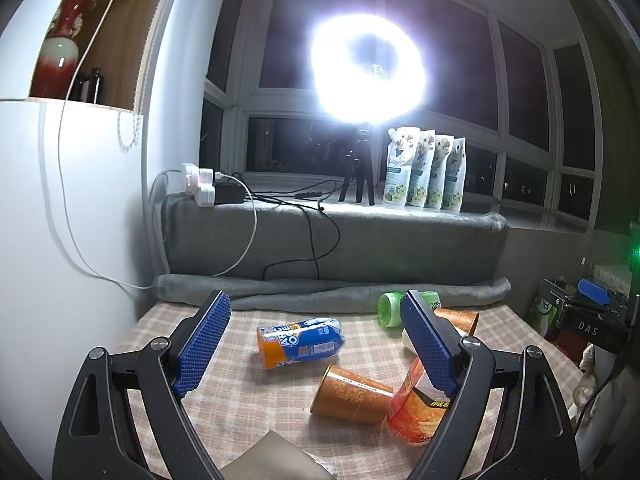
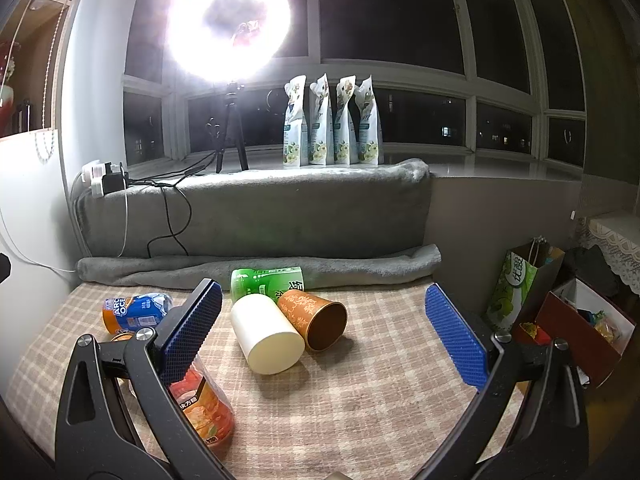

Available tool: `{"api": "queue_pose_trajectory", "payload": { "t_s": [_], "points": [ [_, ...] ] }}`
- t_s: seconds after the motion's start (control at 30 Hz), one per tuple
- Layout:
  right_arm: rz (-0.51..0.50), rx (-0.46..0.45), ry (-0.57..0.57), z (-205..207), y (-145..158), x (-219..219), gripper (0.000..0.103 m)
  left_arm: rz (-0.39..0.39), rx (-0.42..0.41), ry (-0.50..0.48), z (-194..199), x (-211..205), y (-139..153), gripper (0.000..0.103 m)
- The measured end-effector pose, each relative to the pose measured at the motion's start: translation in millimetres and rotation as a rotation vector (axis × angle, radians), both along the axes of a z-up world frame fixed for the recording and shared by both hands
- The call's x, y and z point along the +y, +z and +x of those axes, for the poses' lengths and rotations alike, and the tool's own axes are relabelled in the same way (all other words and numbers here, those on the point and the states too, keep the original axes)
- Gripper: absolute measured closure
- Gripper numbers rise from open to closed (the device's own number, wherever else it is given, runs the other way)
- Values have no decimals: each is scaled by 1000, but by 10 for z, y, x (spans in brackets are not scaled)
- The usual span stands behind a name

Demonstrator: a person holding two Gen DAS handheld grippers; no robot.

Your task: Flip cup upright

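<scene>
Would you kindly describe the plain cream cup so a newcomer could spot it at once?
On the checked tablecloth, before the rolled grey blanket, lies a cluster of toppled containers. The plain cream cup lies touching an orange patterned cup; it alone has no print.

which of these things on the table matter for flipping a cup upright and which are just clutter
For the job:
- orange patterned cup, on its side
- second orange patterned cup, on its side
- white cup, on its side
- left gripper and right gripper, both open

Just lying about:
- blue-orange bottle
- green bottle
- red-orange bottle
- refill pouches
- ring light
</scene>
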State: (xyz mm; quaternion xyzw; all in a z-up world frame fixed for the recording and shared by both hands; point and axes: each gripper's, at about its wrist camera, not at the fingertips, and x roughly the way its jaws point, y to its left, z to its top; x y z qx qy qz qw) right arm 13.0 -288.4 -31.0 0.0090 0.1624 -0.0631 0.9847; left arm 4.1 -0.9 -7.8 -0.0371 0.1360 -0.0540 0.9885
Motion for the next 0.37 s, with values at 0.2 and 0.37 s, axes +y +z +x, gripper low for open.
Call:
{"api": "queue_pose_trajectory", "payload": {
  "t_s": [0.2,0.37],
  "points": [
    [-2,1,0,1,-2,0,0,-1,2,-4,14,2,-3,16],
    [2,16,14,11,-52,26,0,2,-4,3,29,5,-10,16]
  ]
}}
